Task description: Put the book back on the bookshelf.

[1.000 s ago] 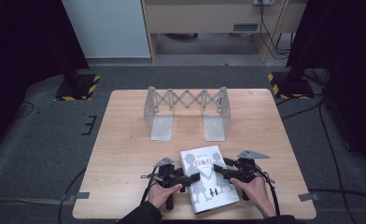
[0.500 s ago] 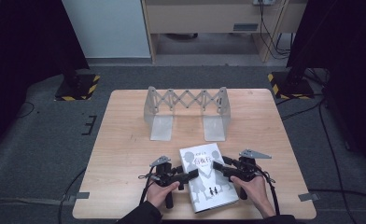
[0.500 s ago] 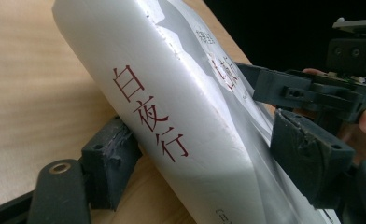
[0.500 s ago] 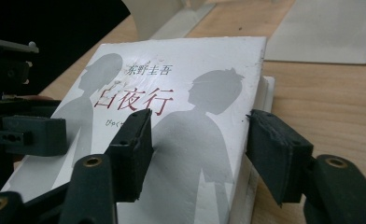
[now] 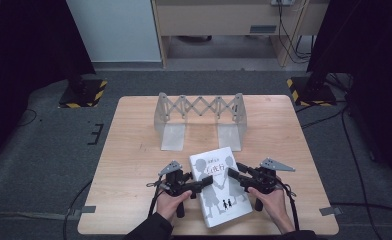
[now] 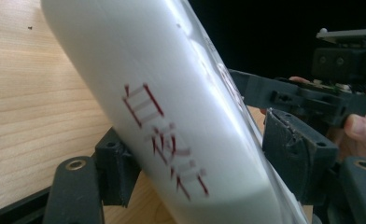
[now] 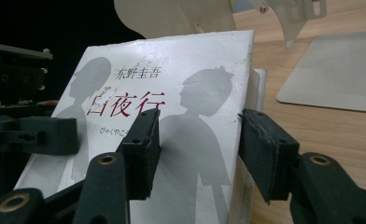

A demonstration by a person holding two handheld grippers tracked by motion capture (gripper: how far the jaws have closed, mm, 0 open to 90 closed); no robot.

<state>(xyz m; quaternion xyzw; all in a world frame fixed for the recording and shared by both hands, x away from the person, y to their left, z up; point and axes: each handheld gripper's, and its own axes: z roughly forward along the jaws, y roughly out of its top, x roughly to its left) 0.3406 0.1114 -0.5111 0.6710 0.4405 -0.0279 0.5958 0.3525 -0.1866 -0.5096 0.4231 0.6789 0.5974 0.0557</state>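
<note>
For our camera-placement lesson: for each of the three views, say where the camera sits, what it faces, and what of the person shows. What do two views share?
High view: above the near table edge, looking forward and down; both hands and forearms show, left hand-held gripper, right hand-held gripper.
Left gripper view: on that gripper, facing the book's spine; the other hand's fingers show.
Right gripper view: faces the book cover.
Shared: the book and metal rack.
</note>
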